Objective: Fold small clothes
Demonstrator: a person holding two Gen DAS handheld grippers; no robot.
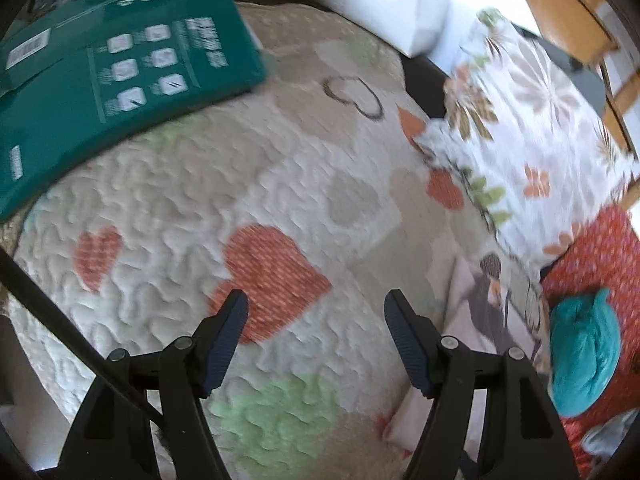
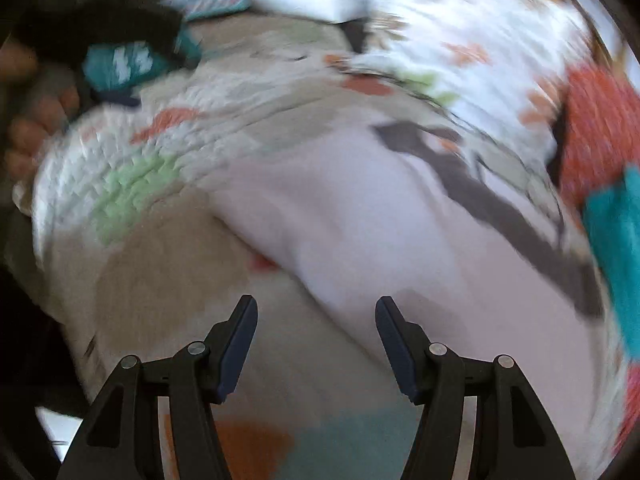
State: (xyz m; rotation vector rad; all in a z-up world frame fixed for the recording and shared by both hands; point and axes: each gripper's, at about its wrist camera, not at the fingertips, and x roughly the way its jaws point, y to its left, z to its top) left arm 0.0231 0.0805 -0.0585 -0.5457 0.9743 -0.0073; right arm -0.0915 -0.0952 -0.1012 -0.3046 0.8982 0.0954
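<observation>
A small pale pink garment (image 2: 360, 216) with a dark grey print lies flat on the quilted heart-pattern bedspread (image 2: 152, 240). The right wrist view is blurred by motion. My right gripper (image 2: 316, 312) is open and empty, just above the garment's near edge. In the left wrist view the same garment (image 1: 480, 300) lies to the right. My left gripper (image 1: 316, 308) is open and empty over the bedspread (image 1: 180, 200), to the left of the garment. A teal garment (image 1: 584, 352) lies bunched on a red cloth (image 1: 600, 252) at the right.
A green box (image 1: 112, 80) lies on the bedspread at the far left. A floral pillow (image 1: 532, 140) lies at the right, a white bag (image 1: 392, 0) behind it. Wooden furniture (image 1: 572, 12) stands at the far right. A person's hand (image 2: 28, 120) shows at the left edge.
</observation>
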